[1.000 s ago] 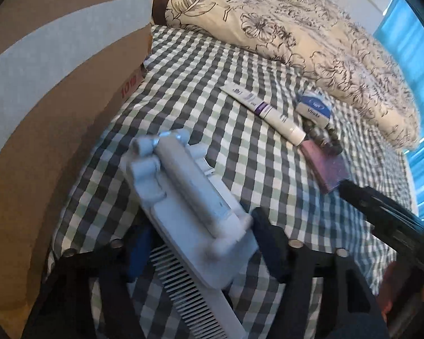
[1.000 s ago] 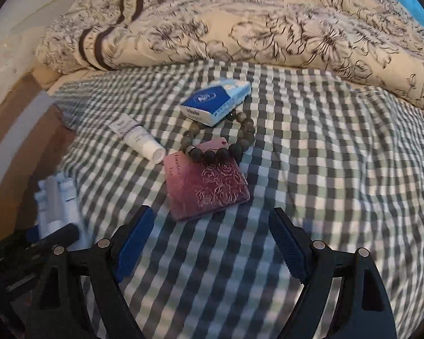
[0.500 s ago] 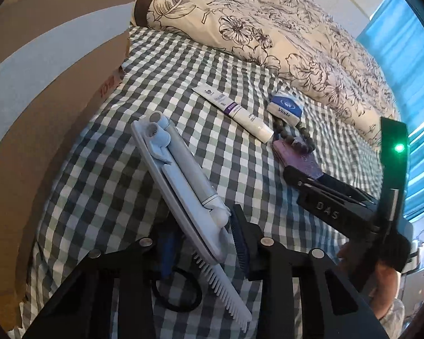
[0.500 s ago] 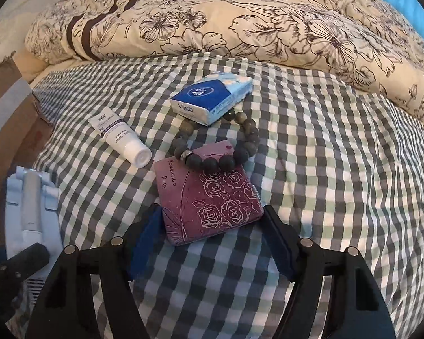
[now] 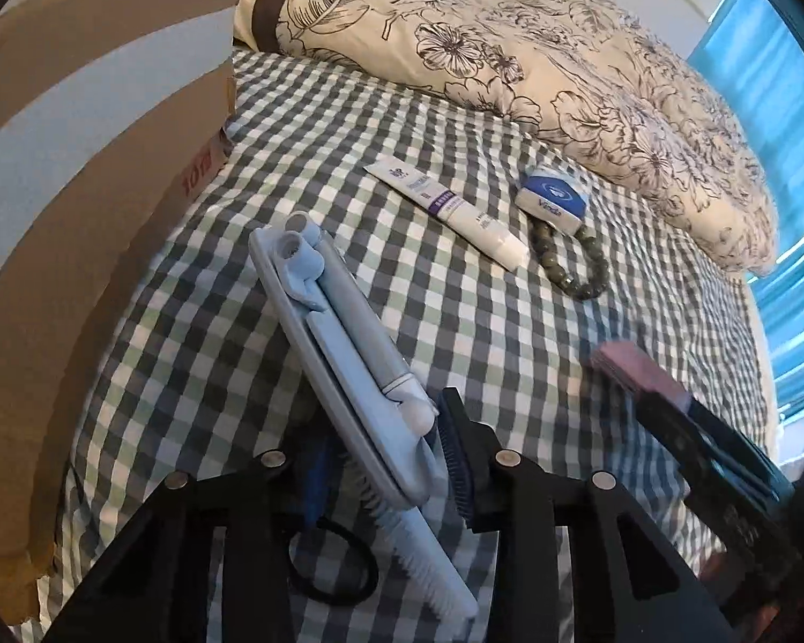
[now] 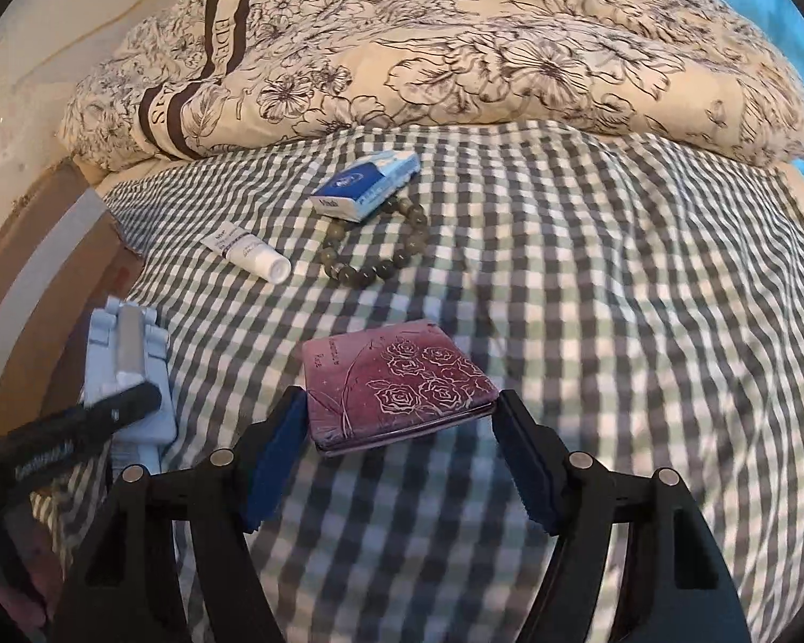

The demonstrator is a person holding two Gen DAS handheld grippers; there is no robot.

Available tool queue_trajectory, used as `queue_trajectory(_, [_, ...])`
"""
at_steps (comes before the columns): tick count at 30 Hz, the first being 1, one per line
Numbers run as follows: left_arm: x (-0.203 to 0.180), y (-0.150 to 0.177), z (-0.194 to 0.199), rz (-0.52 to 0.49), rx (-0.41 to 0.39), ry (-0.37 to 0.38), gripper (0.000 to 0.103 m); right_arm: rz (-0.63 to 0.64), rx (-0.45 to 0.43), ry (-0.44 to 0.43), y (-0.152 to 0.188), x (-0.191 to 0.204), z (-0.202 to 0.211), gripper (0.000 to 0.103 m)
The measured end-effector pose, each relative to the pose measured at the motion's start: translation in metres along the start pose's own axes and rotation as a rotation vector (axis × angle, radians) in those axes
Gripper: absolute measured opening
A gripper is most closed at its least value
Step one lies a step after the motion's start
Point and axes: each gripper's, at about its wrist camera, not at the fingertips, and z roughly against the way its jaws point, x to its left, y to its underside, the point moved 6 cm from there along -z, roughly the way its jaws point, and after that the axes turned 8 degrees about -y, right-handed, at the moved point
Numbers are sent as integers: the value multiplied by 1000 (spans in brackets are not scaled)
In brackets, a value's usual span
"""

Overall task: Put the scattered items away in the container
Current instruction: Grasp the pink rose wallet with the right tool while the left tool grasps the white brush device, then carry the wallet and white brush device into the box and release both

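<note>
Here, in the left wrist view, the left gripper (image 5: pixel 391 461) pinches the pale blue comb (image 5: pixel 348 364), tilted up above the checked sheet (image 5: pixel 305 171) beside the cardboard box (image 5: pixel 80 171); only this view shows a black hair tie (image 5: pixel 332 562) underneath. In the right wrist view, the right gripper (image 6: pixel 396 445) clamps the purple wallet (image 6: pixel 396 380), short of the bead bracelet (image 6: pixel 375 246) on that sheet

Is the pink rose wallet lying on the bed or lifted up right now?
Lifted. The pink wallet sits clamped between the right gripper's blue pads, its near edge raised clear of the checked sheet.
</note>
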Motion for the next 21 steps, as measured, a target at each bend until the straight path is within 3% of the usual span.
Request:
queue_trajectory(5, [-7,-8,-4,-25,7,2,40,-7,-10,-16,7,-3,11,70])
queue_trajectory(12, [-14,-20,-34,-74,5,-93,47,-31,0,-35,13,-7,12,70])
queue_trajectory(17, [-9,-13,-18,-74,-22,-102,33,-30,-17,-30,16,-6,25,69])
queue_trajectory(21, [-7,-1,9,-90,-67,-105,27,-50,-44,-43,21,-4,49,68])
